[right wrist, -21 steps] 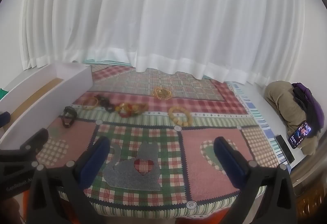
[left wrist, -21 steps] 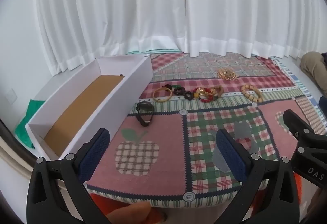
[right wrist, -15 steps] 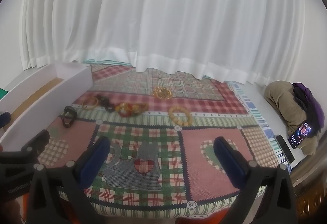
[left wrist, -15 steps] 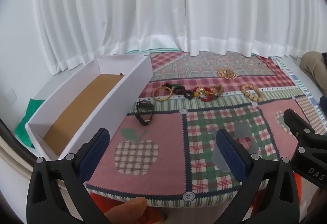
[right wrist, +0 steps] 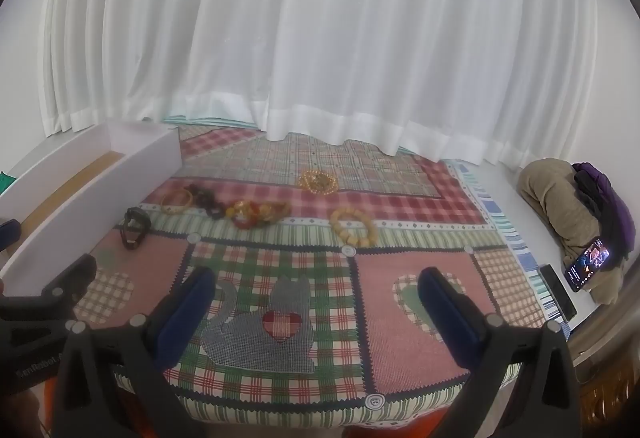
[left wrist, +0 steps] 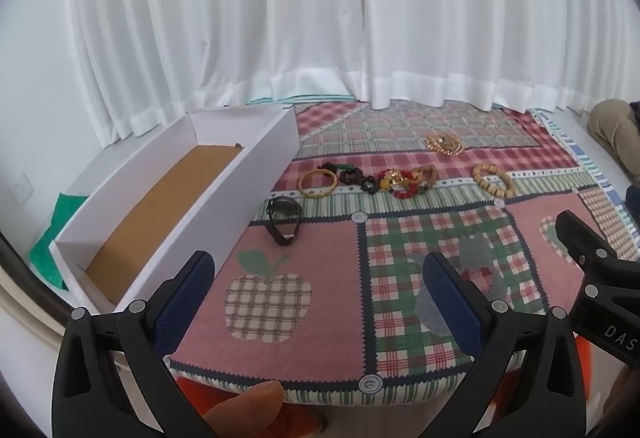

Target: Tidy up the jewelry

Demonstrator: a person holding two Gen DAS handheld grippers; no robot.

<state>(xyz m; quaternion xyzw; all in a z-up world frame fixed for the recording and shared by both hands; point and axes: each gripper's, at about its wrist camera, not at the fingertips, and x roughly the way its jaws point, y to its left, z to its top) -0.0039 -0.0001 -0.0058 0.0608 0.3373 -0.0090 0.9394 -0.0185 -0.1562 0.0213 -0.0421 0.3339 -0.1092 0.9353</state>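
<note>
Both cameras sit low at the near edge of the patchwork quilt point(left wrist: 280, 234), each looking forward and downward along its own gripper's fingers toward the white curtain point(left wrist: 320, 18) at the far edge. The left wrist view stands nearer the near left corner, with the white box point(left wrist: 256, 158) along the left edge large in its frame and the apple patch point(left wrist: 266, 304) right ahead. The right wrist view stands further right, over the cat patch point(right wrist: 260, 330), and takes in the floor past the right edge, where a phone point(right wrist: 586, 264) leans. Both views share the middle of the quilt with the row of bracelets point(left wrist: 384, 180), the box and the curtain. Each view catches the other gripper at its side border.
</note>
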